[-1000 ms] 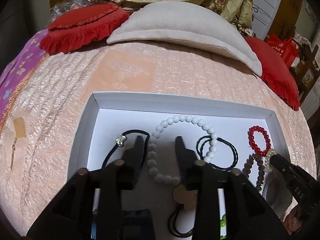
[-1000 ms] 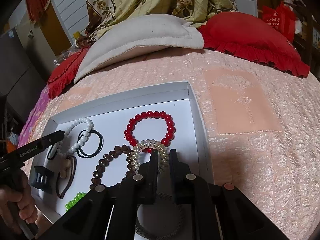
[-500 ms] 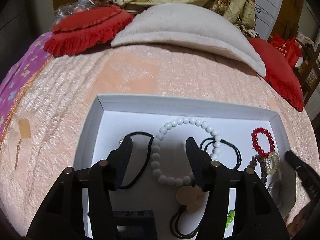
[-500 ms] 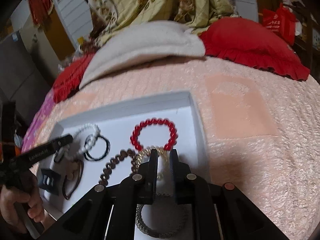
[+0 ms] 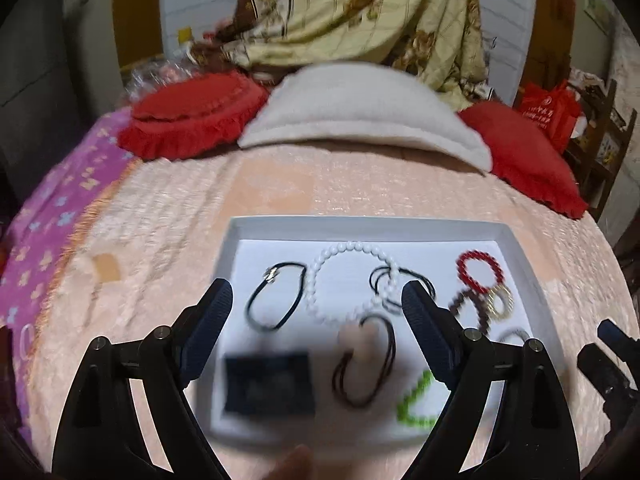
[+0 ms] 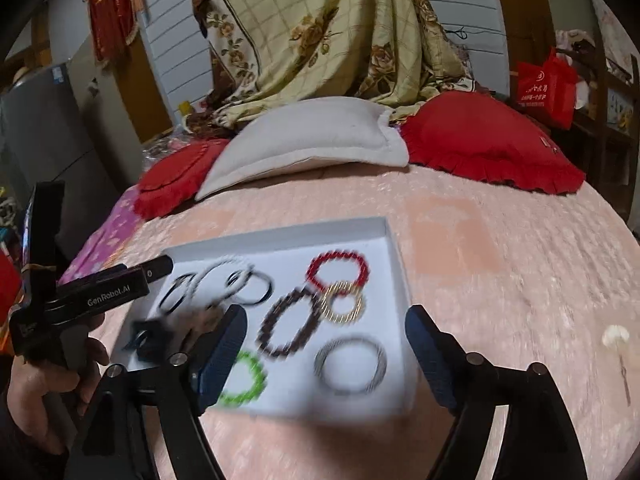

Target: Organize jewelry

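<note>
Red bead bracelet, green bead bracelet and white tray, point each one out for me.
red bead bracelet (image 6: 338,271), right wrist view, on its bead ring at the top.
green bead bracelet (image 6: 256,380), right wrist view, on its right-hand beads.
white tray (image 5: 360,224), left wrist view, on its far wall.

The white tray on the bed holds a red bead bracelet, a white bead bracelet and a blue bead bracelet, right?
Not quite. In the white tray lie the red bead bracelet and white bead bracelet, but the third is green, not blue, as the right wrist view shows.
</note>
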A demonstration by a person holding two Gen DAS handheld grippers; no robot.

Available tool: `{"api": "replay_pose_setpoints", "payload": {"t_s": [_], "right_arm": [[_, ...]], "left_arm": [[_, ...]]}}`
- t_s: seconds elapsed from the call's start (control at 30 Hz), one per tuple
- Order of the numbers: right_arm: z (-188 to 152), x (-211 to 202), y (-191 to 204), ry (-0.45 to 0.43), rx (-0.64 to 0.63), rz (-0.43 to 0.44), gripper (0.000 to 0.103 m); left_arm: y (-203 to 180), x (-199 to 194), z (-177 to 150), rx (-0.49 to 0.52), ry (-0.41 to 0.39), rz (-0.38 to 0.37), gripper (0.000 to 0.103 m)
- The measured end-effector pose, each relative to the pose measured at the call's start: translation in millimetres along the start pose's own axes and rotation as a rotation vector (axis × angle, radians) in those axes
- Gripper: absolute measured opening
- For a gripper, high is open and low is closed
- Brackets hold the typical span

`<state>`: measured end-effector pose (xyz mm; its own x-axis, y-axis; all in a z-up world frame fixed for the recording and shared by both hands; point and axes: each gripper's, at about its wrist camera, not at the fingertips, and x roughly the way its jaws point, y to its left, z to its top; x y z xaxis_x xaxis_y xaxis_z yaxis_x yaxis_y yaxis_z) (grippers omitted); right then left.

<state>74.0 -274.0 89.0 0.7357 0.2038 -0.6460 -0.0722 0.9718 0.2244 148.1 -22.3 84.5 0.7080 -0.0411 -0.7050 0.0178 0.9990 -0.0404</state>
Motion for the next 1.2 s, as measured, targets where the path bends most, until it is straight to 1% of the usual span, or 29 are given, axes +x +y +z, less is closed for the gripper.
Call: {"api": "replay_pose_setpoints", "payload": {"t_s": [0.03,0.07,0.17,0.2,0.23,0.27,0.3,0.37,0.43,0.5,0.67,0.77,1.2], "right_arm": [[-9.6,-10.8,0.3,-0.003,0.001,-0.001,0.091],[-15.2,-16.1,0.7,-0.002,-0.001,-0.007,0.091],[-35.7,-36.4,0.1,0.024,0.003,-0.038,0.091],[-41.2,-41.8,-0.3,0.034,0.007,-0.042,0.091],[-48.8,-48.2,1.0,0.051,0.008,-0.046,0.091],[-52.3,-51.3,2.7,0.064,0.003,-0.049,0.091],[-57.0,-56.2,7.1,0.067,-0.021,-0.045,0.091],[-65.5,-62.8,16.0,0.054,-0.082,-0.047,0.091],[-71.6,-65.0,22.9,0.065,-0.115,-0.071,0.091],[-71.7,-70.1,26.1,0.052,-0.135,-0.067,0.091],[-70.6,-68.4,25.8,0.065,-0.134,-0.094,0.091],[-68.8,-68.9,30.3,0.063,-0.146,-0.100,0.091],[-70.5,-62.8,44.0,0.068,-0.179,-0.106,0.091]], "left_arm": [[1.2,-17.0,-8.1,0.008,-0.031,0.015,0.087],[2.3,-33.7,-17.9,0.019,-0.059,0.029,0.087],[4.0,-71.6,-49.4,0.036,-0.099,0.053,0.087],[3.8,-79.6,-58.9,0.041,-0.107,0.059,0.088],[2.8,-88.7,-72.1,0.044,-0.109,0.070,0.093],[0.7,-94.3,-82.1,0.041,-0.096,0.083,0.102],[-1.9,-98.5,-91.7,0.036,-0.081,0.089,0.102],[-5.6,-100.4,-104.0,0.030,-0.044,0.051,0.102],[-12.7,-100.4,-111.8,0.050,-0.027,0.057,0.102],[-21.0,-100.1,-115.5,0.078,-0.020,0.076,0.102],[-31.6,-99.4,-119.0,0.095,-0.007,0.042,0.102],[-35.8,-98.9,-120.1,0.110,-0.006,0.041,0.102],[-29.3,-100.3,-119.4,0.095,0.000,0.037,0.102]]}}
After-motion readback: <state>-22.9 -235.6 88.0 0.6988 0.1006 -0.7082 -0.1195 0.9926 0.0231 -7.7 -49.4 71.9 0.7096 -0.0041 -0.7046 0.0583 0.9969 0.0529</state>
